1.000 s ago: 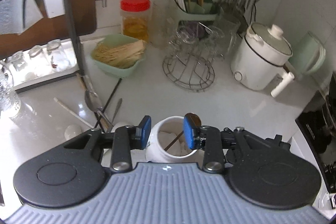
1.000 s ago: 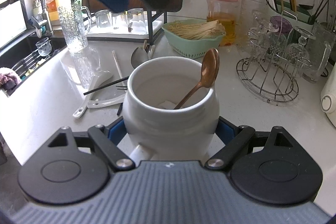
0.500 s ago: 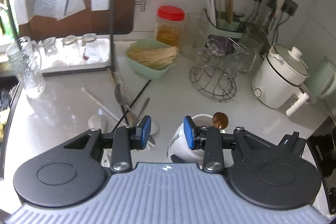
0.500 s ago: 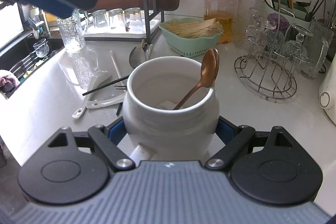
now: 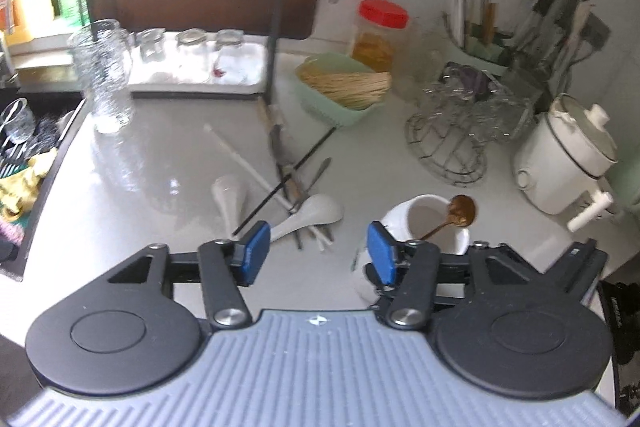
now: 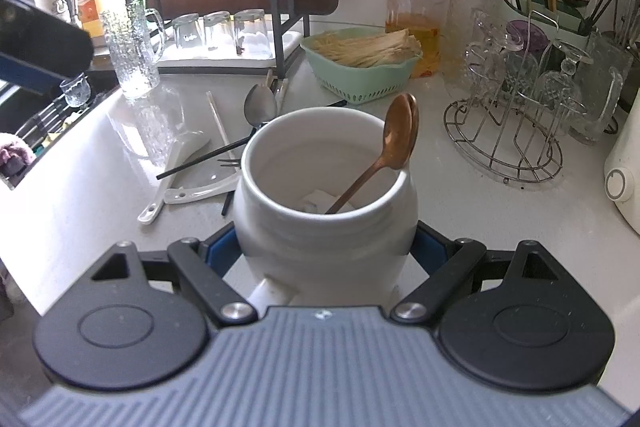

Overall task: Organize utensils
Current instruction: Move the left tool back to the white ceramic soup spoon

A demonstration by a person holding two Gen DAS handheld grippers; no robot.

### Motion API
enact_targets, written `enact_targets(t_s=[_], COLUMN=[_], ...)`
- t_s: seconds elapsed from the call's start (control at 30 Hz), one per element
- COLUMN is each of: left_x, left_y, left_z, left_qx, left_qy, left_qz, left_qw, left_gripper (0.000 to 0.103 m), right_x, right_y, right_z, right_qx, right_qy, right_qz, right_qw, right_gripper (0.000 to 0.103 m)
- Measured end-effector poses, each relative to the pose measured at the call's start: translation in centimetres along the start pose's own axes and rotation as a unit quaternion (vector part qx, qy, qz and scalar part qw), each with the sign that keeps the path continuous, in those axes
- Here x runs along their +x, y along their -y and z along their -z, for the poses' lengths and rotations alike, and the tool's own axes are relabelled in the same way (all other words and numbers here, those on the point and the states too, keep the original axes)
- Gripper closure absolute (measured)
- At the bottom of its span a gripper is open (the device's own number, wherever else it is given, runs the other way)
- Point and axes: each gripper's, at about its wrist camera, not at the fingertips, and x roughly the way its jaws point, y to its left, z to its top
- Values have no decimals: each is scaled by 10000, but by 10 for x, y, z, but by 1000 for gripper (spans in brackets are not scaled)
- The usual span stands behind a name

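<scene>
Utensils [image 5: 294, 183] lie in a crossed heap on the counter [image 5: 152, 179], long axes mostly running away from the camera toward the green basket [image 5: 340, 107]. The white jar [image 6: 324, 227] stands upright beside the heap, pinched by the right gripper [image 6: 324, 247]. The copper spoon [image 6: 384, 155] leans bowl-up against its rim. The left gripper [image 5: 318, 255], jaws just widened and empty, hovers just short of the heap.

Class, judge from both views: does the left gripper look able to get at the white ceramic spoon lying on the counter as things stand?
Probably yes. The left gripper is empty, its jaws just widened, and the white ceramic spoon lies just beyond its fingertips, uncovered on top. Crossing chopsticks may complicate the grasp.
</scene>
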Motion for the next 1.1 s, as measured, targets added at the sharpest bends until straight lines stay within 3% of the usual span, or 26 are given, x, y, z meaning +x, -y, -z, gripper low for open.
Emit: enact_targets(t_s=[0.37,0.63,0.93,1.1], left_x=[8,16,47,71], left_y=[-10,-8,-30,-51], left_z=[4,11,6,2], left_qx=[71,281,-113,-280], left_qy=[-304,-511,-894,-908], left_qz=[-455,-674,-653,-639], left_qw=[9985,9960,9938,9934], left_gripper=[22,22,22,22], right_x=[-5,-7,-7,-6], right_y=[-1,-3,-7,-9], right_z=[6,8,7,7], right_qx=[-62,-10,128,117], right_qy=[66,97,60,42], right_qz=[-42,9,151,196], right_qw=[10000,10000,9998,9997], right_gripper=[12,12,12,12])
